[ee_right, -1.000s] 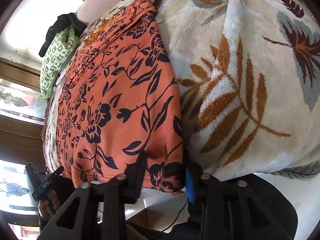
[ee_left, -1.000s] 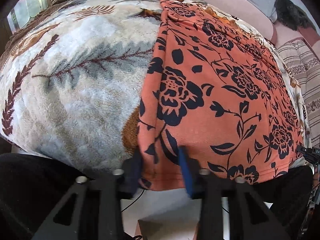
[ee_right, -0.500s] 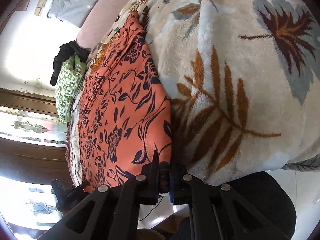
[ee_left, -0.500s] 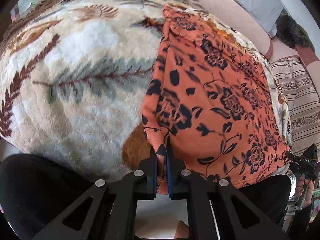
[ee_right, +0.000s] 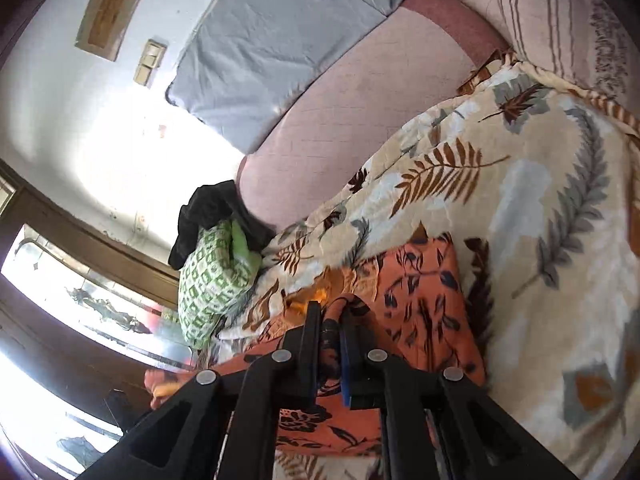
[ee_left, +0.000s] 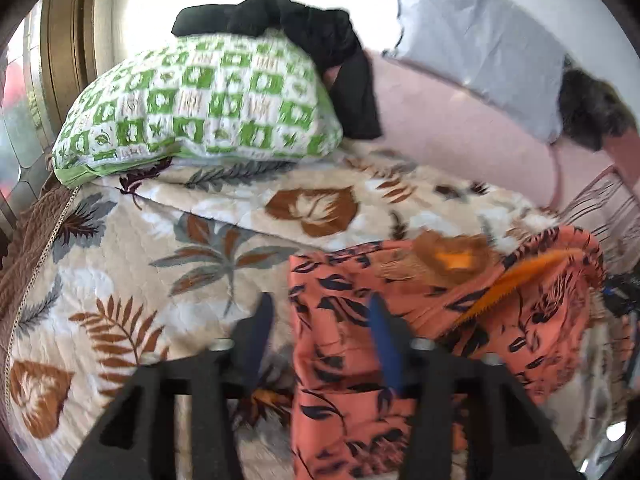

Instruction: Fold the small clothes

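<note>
Between and just beyond our two sets of fingers lay the orange floral garment point(ee_left: 352, 364), doubled over on itself on the leaf-print blanket point(ee_left: 132, 280), its folded part bunched and rumpled toward the right. Our left gripper point(ee_left: 320, 340) had just been opening: its fingers stood wide apart, the garment's left edge lay in the gap, and neither pad appeared to press on it. Our right gripper point(ee_right: 331, 344) had just begun to part, yet in its own view the jaws stood close together with a dark twist of the cloth still between the pads. Past the fingers sat a green checked pillow point(ee_left: 200, 100) with a black cloth point(ee_left: 320, 40) draped on it, and behind those a pink sofa back point(ee_right: 360, 120). We judged the fold laid but not settled. If the right hand drew away while the cloth still clung, it would drag that corner and undo the fold; the plush blanket could also catch the fabric and leave the edges uneven.
</note>
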The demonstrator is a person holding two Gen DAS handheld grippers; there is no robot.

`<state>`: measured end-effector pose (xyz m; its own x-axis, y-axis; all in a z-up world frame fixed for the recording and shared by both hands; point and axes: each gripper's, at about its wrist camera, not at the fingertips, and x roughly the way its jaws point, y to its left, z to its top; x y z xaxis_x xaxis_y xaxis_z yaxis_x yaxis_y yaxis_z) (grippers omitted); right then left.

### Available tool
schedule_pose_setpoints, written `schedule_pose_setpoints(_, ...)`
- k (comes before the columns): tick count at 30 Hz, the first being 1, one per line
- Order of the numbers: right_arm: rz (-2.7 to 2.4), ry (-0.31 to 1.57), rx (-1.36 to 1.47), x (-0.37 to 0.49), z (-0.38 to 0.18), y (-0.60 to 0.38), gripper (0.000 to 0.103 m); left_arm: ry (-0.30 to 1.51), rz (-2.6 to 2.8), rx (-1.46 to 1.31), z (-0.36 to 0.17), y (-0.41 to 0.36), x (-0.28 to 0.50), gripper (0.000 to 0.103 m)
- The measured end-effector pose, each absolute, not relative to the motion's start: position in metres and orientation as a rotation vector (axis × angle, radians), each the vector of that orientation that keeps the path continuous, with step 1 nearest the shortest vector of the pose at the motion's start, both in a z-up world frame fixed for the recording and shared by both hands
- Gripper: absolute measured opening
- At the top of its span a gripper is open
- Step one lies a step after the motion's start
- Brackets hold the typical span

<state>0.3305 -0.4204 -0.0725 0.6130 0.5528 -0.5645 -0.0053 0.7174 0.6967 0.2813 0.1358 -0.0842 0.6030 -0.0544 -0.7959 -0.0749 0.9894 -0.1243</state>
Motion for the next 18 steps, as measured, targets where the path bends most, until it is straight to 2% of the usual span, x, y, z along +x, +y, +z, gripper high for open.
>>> schedule_pose_setpoints(1, 0.293, 0.903, 0.69, 0.345, -0.093, -0.417, 0.056, 0.979, 0.039, -0.129, -0.109, 0.136, 0.298, 0.079)
schedule_pose_setpoints(2, 0.247, 0.947, 0.685, 0.351, -0.114, -0.416, 0.079, 1.019, 0.062, -0.127, -0.13, 0.14, 0.304, 0.079)
schedule_pose_setpoints(3, 0.235, 0.958, 0.691, 0.352, -0.129, -0.414, 0.087, 1.042, 0.069, -0.151, -0.143, 0.146, 0.305, 0.078)
schedule_pose_setpoints(8, 0.264, 0.952, 0.5, 0.317, -0.149, -0.402, 0.087, 0.926, 0.035, -0.301, -0.128, 0.175, 0.246, 0.079)
schedule_pose_setpoints(13, 0.355, 1.067, 0.4, 0.297, -0.175, -0.398, 0.085, 1.069, -0.121, -0.276, -0.157, 0.142, 0.209, 0.079)
schedule_pose_setpoints(15, 0.349, 1.093, 0.36, 0.301, -0.182, -0.388, 0.077, 1.144, -0.132, -0.234, -0.179, 0.122, 0.216, 0.079)
schedule_pose_setpoints(16, 0.337, 1.114, 0.355, 0.305, -0.185, -0.386, 0.067, 1.119, -0.109, -0.198, -0.181, 0.116, 0.219, 0.079)
schedule_pose_setpoints(17, 0.311, 1.137, 0.357, 0.308, -0.187, -0.385, 0.05, 1.105, -0.093, -0.156, -0.179, 0.109, 0.223, 0.07)
schedule_pose_setpoints(18, 0.306, 1.163, 0.374, 0.311, -0.188, -0.385, 0.039, 1.117, -0.097, -0.139, -0.177, 0.104, 0.228, 0.035)
